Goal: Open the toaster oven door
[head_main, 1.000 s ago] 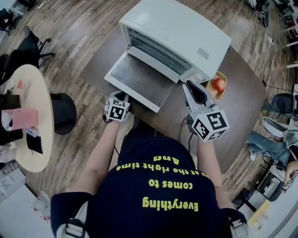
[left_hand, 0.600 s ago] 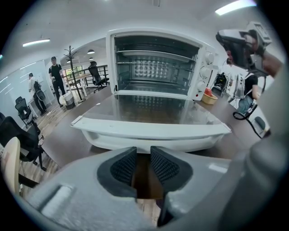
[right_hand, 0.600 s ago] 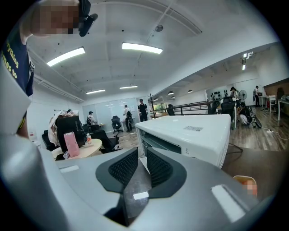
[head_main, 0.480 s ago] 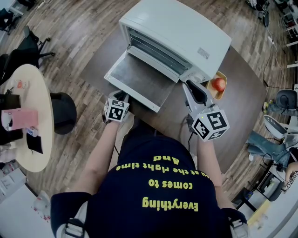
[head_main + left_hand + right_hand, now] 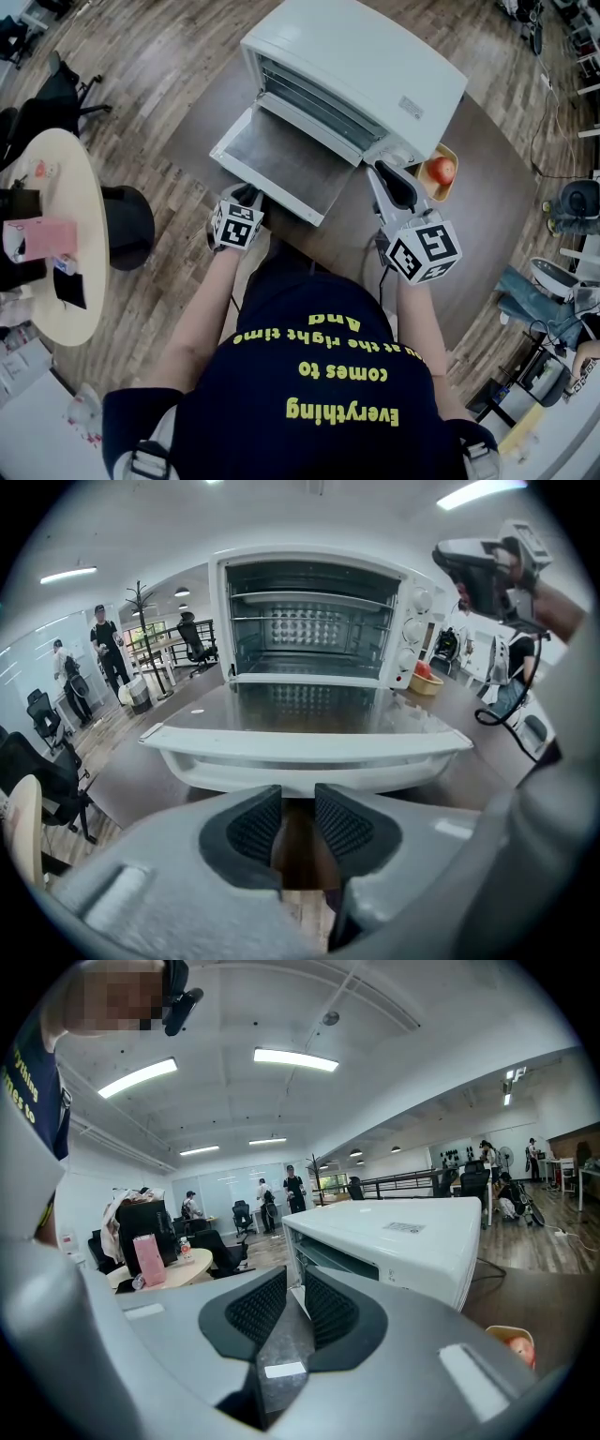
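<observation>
Toaster oven (image 5: 375, 66) door (image 5: 281, 159) folded down flat above tabletop (image 5: 487, 187). My left hand-held gripper (image 5: 298, 808) at door's 6 o'clock edge, jaws just been opening, nothing between. Right hand-held gripper (image 5: 292, 1302) at oven's 5 o'clock, slightly open, empty

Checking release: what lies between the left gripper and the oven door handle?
Only bare table, in the left gripper view; the left gripper, jaws just opened further and empty, sits short of the door handle.
</observation>
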Tool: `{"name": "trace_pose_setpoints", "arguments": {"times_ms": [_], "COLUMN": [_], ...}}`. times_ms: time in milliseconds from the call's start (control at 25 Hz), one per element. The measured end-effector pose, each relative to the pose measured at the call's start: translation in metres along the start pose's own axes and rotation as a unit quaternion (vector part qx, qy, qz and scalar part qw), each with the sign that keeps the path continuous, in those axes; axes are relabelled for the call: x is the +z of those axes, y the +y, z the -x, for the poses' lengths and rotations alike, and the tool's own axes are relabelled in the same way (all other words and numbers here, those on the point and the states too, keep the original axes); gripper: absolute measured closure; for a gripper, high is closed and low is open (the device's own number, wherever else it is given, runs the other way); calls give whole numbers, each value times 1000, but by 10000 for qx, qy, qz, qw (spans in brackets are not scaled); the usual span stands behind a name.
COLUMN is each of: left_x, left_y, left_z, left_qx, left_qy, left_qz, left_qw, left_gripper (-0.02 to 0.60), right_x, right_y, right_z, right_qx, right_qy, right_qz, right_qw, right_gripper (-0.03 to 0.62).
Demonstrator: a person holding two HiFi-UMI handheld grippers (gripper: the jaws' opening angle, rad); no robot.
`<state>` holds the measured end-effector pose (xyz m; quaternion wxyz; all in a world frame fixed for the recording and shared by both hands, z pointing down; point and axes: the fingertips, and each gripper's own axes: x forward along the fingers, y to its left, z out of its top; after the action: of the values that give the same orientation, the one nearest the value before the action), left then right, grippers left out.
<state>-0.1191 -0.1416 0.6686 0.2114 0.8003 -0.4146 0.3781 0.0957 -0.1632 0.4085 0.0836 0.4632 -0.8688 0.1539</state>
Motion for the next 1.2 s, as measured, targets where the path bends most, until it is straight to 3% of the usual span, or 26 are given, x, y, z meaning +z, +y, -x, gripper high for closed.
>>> {"name": "trace_pose_setpoints", "arguments": {"times_ms": [960,1200], "left_x": [3,13], "left_y": [-10,-30], "left_z": [18,37], "left_qx": [-61,-305], "left_qy": [-131,-306], "left_qz": [-65,-215], "left_qw": [9999,9988], "left_gripper": [471,554], "right_x": [1,4], "right_y": [1,7], "right_z": [0,1], "right_qx": [40,80], "right_qy": [-30,-53], "right_qz": [0,21], "right_qw": [10000,10000], "right_gripper": [517,517]}}
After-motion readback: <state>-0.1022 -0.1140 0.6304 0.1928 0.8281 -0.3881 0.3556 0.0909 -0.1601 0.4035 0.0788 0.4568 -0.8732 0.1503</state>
